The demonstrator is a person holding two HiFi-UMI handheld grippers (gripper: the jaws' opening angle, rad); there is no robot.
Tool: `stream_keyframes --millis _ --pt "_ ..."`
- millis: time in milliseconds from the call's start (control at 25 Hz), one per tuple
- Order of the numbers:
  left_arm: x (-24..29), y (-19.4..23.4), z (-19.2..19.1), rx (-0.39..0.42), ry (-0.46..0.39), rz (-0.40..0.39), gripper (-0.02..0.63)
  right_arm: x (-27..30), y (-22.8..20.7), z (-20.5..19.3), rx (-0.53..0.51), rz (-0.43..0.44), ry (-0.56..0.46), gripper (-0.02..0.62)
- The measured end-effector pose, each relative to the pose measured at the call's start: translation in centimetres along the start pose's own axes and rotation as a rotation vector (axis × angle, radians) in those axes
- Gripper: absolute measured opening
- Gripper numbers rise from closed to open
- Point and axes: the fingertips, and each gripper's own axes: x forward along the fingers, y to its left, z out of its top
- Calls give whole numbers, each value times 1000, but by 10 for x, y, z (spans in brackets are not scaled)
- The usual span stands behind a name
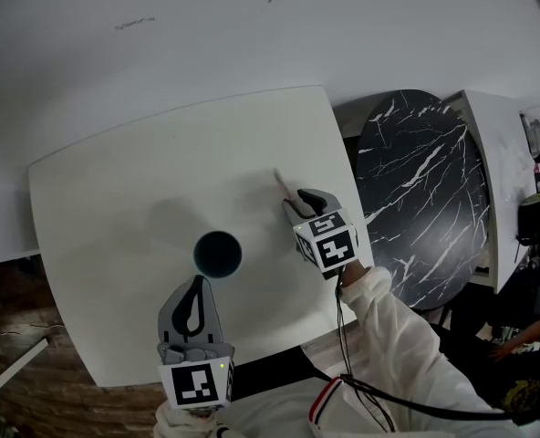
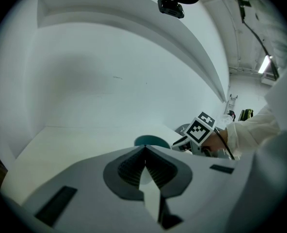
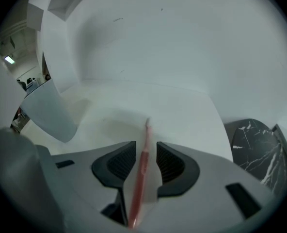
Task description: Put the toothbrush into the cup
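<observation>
Head view
- Table: white, with rounded corners, set against a white wall.
- Cup: dark teal, upright and mouth up, near the middle of the table.
- Left gripper: just on the near side of the cup, pointing towards it but not touching.
- Right gripper: to the right of the cup and well apart from it, tilted down to the table.
- Toothbrush: a thin pale pink end sticks out past the right gripper's tips, low over the table.
- Sleeve: white, runs to the right gripper.
- Marble tabletop: black and round, beside the table's right edge.

Left gripper view
- Fingers: the tips meet in a point with nothing between them.
- Cup: its teal rim shows just above the tips.
- Marker cube: the right gripper's, to the right of the cup.

Right gripper view
- Fingers: apart, with a narrow gap.
- Toothbrush: pink handle runs lengthwise down that gap, close to the left pad, with a clear sliver of space at the right pad, so it is not clamped. Its pale tip reaches past the fingers, over the table.
- Marble tabletop: lower right.
</observation>
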Motion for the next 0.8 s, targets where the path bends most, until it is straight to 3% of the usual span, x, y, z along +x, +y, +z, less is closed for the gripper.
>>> stream_keyframes --millis 360,800 --pt "0 2 -4 -18 1 3 11 2 6 -4 -27 -7 8 54" --pt "-5 1 -7 -10 8 13 10 0 4 -3 -29 -4 9 52"
